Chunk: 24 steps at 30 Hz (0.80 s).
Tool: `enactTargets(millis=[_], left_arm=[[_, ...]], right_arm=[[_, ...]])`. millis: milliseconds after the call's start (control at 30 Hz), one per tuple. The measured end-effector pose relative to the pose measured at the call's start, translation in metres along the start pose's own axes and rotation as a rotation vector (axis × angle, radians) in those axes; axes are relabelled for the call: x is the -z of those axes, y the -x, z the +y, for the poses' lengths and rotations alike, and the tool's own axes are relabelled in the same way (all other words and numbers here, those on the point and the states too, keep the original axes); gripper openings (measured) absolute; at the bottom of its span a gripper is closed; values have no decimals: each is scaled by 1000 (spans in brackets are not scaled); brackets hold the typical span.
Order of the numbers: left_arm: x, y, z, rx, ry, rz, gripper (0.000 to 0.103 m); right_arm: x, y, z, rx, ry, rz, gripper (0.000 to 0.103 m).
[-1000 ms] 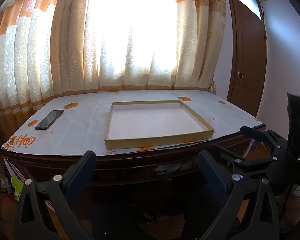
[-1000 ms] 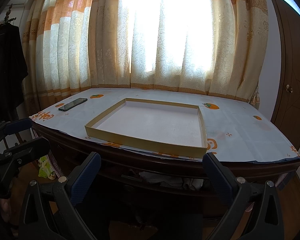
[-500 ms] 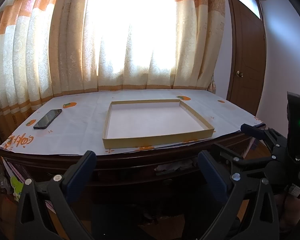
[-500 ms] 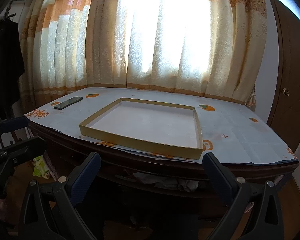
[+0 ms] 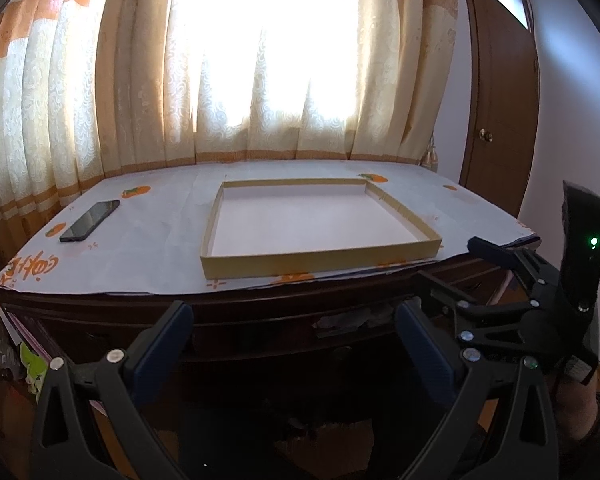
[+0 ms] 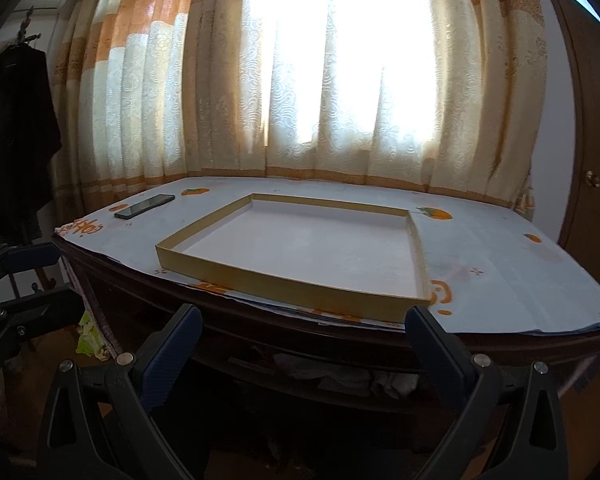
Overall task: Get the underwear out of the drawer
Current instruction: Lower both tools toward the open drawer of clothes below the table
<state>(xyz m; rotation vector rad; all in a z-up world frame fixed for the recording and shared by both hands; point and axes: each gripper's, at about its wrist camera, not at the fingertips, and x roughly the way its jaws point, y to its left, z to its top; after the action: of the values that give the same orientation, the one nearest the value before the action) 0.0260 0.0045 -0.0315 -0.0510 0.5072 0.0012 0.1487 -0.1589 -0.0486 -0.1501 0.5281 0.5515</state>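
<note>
The left gripper (image 5: 290, 336) is held low in front of the dark wooden desk (image 5: 260, 312), level and pointing at its front edge, its blue-padded fingers (image 5: 162, 338) spread wide with nothing between them. The right gripper (image 6: 300, 340) is held in the same way, below the desk's edge, its fingers (image 6: 174, 346) also wide apart and empty; in the left wrist view it shows at the right, with a green light lit on its black body.

Under the desktop a dark drawer (image 6: 320, 372) stands slightly open, and pale crumpled cloth, likely the underwear (image 6: 340, 376), shows in the gap; it is too shadowed to make out clearly. On the white orange-printed cover lies a shallow tan cardboard tray (image 5: 320, 258) and, well apart to its left, a black phone (image 5: 90, 221). The space beneath the desk is nearly black.
</note>
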Motion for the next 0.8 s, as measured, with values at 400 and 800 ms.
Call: enactTargets(millis=[400,800], left_arm=[[12,-29,18,-33,38,44,103],[23,-53,32,-83,36,51,103]], right_arm=[[21,-36,0,-14,59,-162,102],[40,-64,-3,13,123,-284,102]])
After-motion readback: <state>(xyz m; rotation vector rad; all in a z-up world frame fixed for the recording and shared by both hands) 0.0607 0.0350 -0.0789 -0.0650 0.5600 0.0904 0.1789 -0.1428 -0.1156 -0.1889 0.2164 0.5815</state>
